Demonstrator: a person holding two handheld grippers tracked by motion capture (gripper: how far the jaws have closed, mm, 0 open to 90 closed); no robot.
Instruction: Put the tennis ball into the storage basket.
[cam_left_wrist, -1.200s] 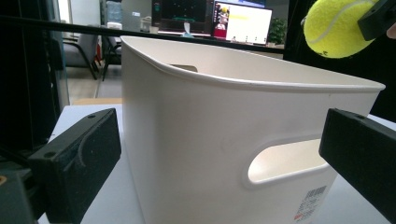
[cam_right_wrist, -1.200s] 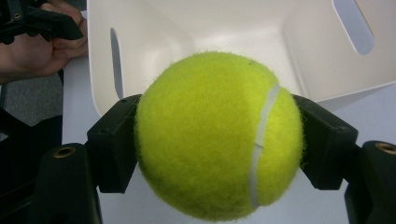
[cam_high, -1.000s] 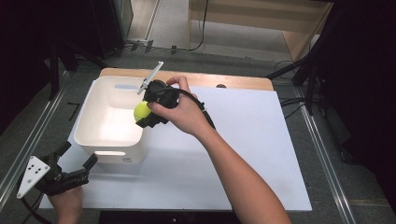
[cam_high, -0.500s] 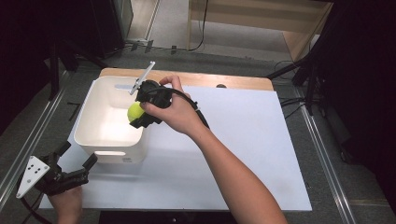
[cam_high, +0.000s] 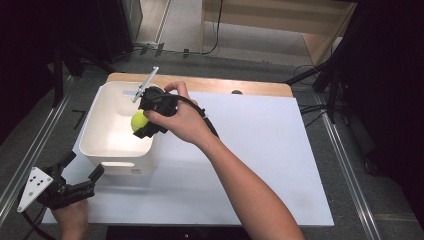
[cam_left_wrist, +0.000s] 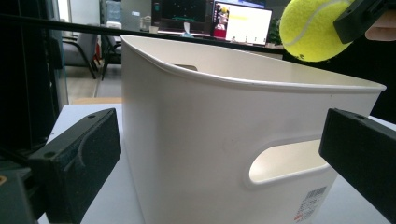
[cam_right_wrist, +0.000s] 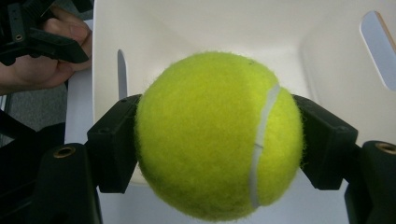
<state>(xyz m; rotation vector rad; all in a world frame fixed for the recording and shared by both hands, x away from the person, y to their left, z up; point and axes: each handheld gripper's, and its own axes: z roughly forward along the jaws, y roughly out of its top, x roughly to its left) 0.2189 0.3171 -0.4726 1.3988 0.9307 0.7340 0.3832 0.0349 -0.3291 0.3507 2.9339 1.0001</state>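
The yellow ball (cam_right_wrist: 217, 135) is up over the white bin (cam_high: 107, 145), just inside its right edge. The right gripper (cam_high: 142, 122) pinches it on both sides. The left gripper (cam_high: 75, 177), jaws wide apart, sits near the bin's front wall.

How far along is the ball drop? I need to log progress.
Done: the tennis ball is picked up and carried over the white bin. In hand: the right gripper is clamped on it above the opening. Left: releasing it. The left gripper waits open at the bin's near side.
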